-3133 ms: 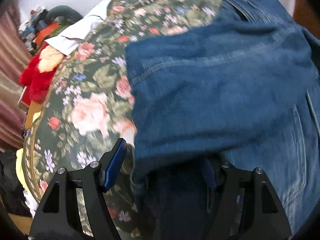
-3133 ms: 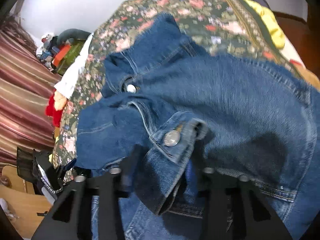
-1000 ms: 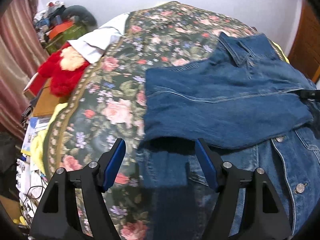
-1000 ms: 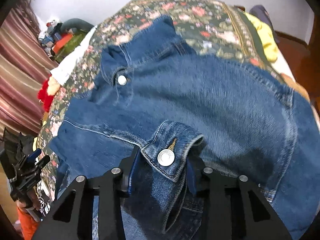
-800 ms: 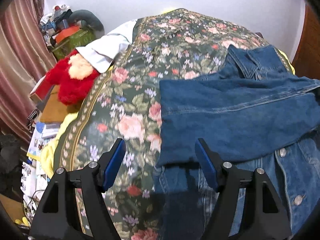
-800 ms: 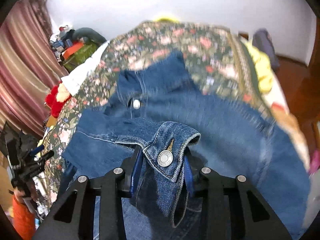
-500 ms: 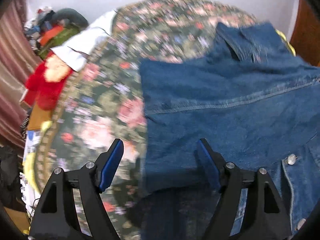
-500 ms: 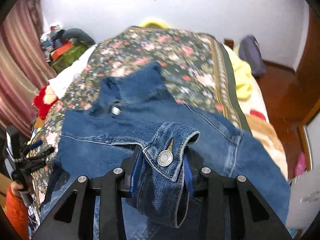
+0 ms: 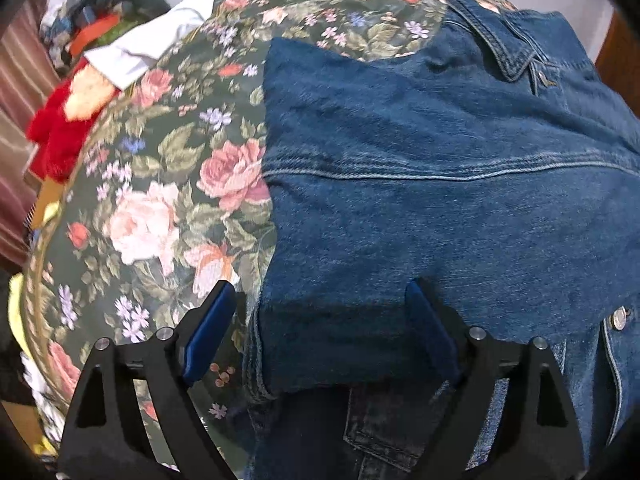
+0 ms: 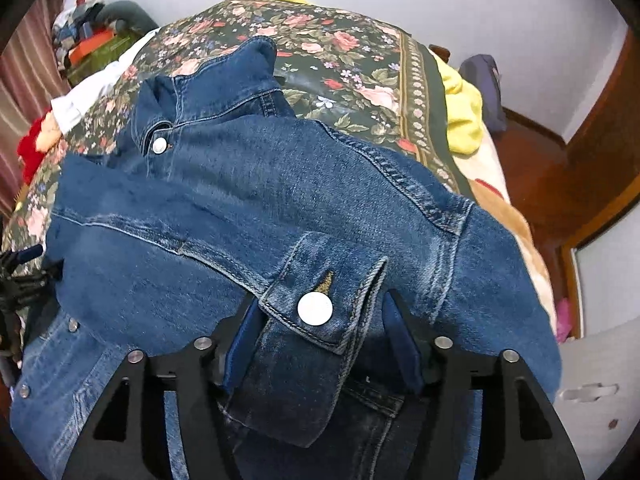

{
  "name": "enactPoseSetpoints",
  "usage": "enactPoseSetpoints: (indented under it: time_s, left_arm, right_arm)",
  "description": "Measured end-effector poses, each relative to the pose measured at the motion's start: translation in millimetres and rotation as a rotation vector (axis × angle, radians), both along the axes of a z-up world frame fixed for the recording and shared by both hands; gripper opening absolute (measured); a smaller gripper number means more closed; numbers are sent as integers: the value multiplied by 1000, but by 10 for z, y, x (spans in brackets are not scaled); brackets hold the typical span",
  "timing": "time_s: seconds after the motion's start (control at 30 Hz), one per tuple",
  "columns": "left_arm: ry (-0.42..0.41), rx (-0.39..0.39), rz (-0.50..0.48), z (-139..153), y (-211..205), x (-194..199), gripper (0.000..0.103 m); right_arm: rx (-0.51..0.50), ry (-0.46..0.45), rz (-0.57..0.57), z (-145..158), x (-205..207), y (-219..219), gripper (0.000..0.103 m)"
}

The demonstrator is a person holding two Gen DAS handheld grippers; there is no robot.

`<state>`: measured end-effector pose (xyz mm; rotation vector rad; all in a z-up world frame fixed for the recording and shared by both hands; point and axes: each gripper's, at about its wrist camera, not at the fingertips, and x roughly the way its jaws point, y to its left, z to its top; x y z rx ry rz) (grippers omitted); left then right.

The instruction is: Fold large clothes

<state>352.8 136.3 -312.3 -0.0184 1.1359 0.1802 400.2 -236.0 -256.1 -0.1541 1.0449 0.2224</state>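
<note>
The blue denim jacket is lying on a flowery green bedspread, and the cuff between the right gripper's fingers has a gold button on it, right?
Almost. The button on the cuff is silver, not gold, as the right wrist view shows. The rest holds: the blue denim jacket lies on the flowery green bedspread, and the cuff sits between the fingers of the right gripper, whose jaws are opening.

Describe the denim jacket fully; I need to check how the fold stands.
The denim jacket is mid-blue, stitched denim with silver snap buttons, lying on the floral bedspread, collar toward the far end. One sleeve is folded across its body; its buttoned cuff sits between the right gripper, whose jaws are opening. The left gripper, also opening, straddles the folded sleeve's edge.
</note>
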Motion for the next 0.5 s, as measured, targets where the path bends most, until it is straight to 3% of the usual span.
enactPoseSetpoints:
  time_s: [0.1,0.17,0.23,0.33,0.5]
  left_arm:
    - [2,-2,6,-18,7,-17,91]
    - [3,17,-7,-18,-15,-25,91]
    - [5,40,-18,-17,-39,-31,91]
    - [11,71,-19,13,-64,-59,91]
    - [-31,152,-46,270,-171,-163,89]
  right_arm:
    - [-4,-5,7,46,-54,-17,63]
    - [-4,-4,14,91,-117,-23,70]
    - [-39,-29,8,161,-212,-44,79]
    - [-109,-81,-17,271,-347,-147,80]
    - [-1,-74,-101,481,-541,-621,80]
